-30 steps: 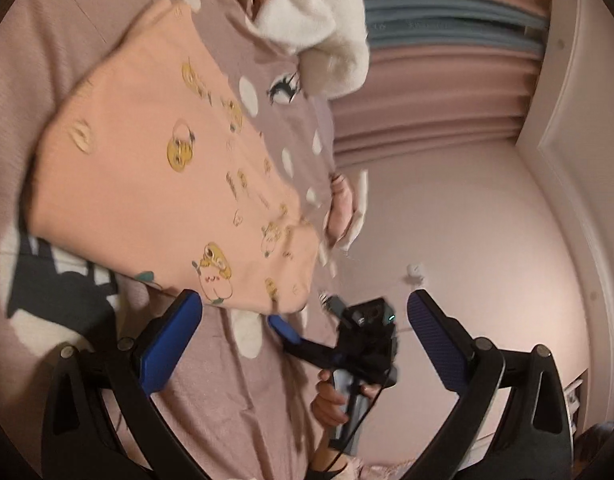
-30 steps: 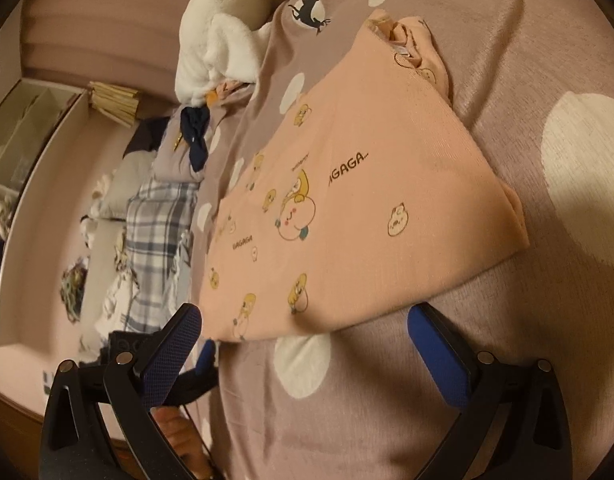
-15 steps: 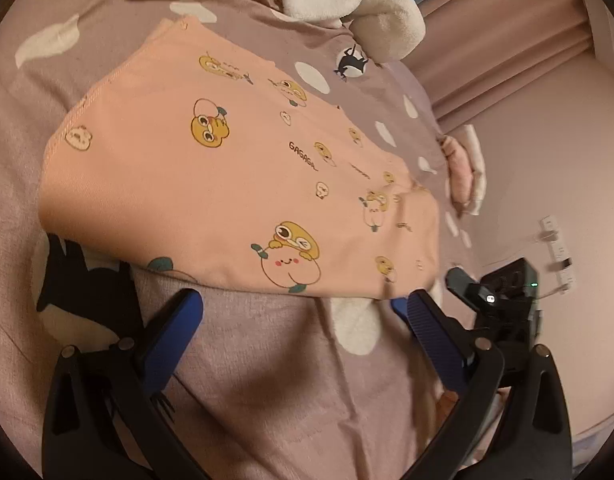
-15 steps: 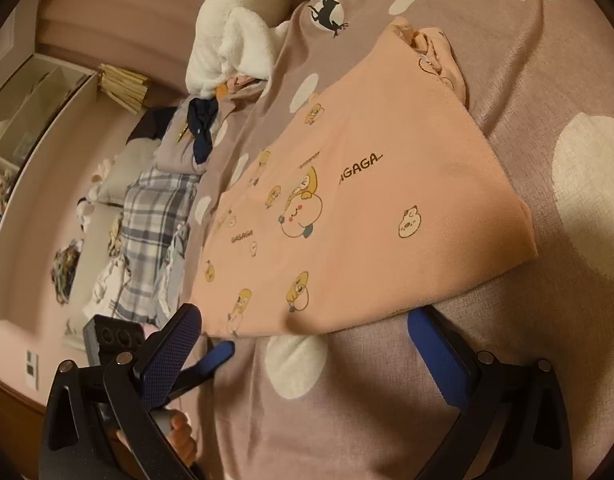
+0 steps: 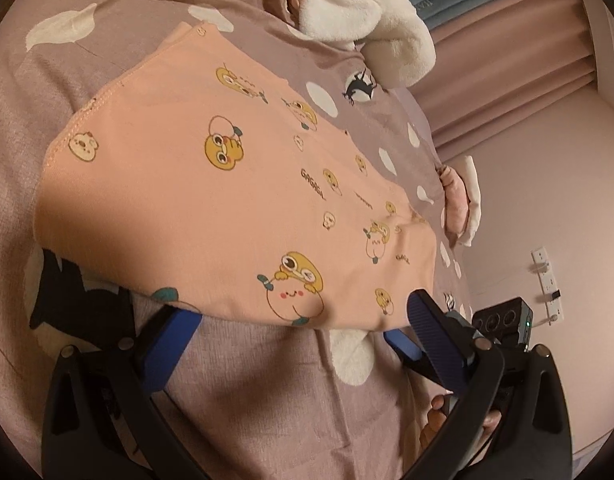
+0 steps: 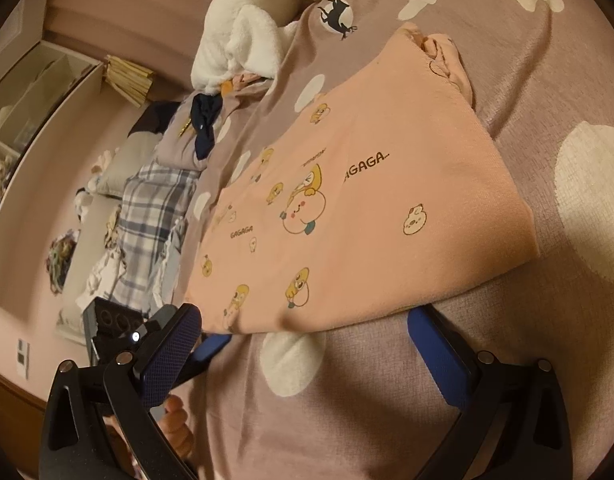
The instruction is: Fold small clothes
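Folded peach garment (image 5: 211, 208) flat on the bed (image 5: 267, 400); both hand-held grippers at its near edge.

We note the left hand-held gripper (image 5: 303, 344) with its blue fingers (image 5: 167, 344) spread apart, empty, just short of the garment's near edge. We see the right hand-held gripper (image 6: 307, 356) likewise spread wide and empty at the same edge. The garment carries cartoon prints and lies on the spotted mauve bed cover; a white fluffy blanket (image 6: 243, 32) sits beyond it.
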`<state>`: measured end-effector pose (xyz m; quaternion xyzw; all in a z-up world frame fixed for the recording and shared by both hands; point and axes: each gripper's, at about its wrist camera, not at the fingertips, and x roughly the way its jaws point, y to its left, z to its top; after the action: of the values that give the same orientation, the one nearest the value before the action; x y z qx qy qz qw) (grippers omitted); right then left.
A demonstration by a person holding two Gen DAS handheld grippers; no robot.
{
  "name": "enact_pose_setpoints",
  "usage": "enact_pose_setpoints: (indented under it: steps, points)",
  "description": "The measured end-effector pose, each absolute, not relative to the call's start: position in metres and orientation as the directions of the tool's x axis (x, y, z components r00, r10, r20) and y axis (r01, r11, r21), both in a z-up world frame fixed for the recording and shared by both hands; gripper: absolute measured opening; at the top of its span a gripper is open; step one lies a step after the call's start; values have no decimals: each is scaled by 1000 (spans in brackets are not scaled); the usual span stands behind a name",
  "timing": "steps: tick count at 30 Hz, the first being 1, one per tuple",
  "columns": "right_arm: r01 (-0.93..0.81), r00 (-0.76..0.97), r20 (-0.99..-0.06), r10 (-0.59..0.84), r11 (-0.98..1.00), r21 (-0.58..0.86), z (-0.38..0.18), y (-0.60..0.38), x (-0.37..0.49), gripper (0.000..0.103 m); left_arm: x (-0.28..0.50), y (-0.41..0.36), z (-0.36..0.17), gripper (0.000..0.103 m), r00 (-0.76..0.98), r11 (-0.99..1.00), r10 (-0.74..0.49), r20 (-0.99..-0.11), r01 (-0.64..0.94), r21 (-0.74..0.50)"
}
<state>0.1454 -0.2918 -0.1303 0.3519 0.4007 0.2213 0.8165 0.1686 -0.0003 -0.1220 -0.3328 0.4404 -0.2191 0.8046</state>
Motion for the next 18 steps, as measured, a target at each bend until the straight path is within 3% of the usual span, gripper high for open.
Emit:
enact_pose_setpoints:
  steps: [6,14,18]
  points:
    - [-85,576,-501,646,657,749,-130,-292,146,102,160,-3,-117,102,440,708,-631,-639,-12,-706]
    - [-100,589,-497,637,668,737,-130,-290,143,102,175,27,-127,101,573,542,-662,-484,-80,-836]
    - [-86,612,-489,621,667,740,-129,-290,146,102,190,30,-124,99,595,587,-623,-508,-74,-806]
